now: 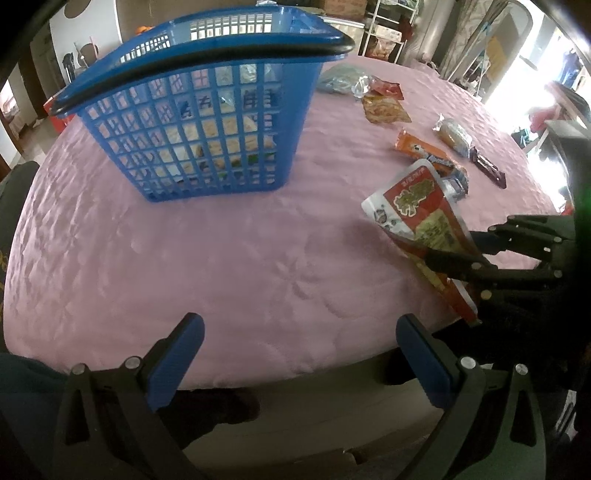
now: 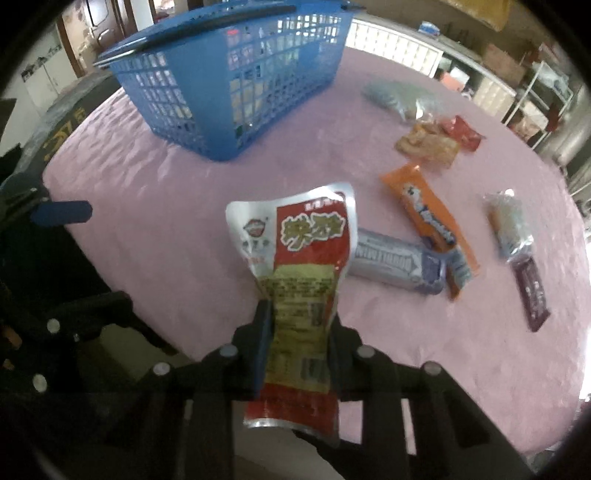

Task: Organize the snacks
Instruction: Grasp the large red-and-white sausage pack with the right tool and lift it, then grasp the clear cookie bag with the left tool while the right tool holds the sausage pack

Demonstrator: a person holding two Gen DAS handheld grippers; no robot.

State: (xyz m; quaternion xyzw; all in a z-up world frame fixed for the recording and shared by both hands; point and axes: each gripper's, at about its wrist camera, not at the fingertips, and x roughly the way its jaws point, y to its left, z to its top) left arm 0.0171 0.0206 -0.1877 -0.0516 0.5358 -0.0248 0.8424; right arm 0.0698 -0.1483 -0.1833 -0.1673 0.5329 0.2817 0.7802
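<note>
Snack packet (image 2: 295,284) clamped lengthwise in right hand-held gripper (image 2: 299,354), pointing toward basket (image 2: 236,85)

Home: tablecloth (image 1: 221,258), storage shelves (image 1: 384,33).

Your left tongs (image 1: 300,363) are spread wide apart with nothing between their blue pads (image 1: 176,360), and they sit low at the near edge of the surface (image 1: 240,258), pointing forward across it. Your right tongs (image 2: 297,345) are closed tight on the lower half of a red and silver snack packet (image 2: 295,273), which sticks up and forward above the surface. In the left wrist view, the right tongs reach in from the right side.
</note>
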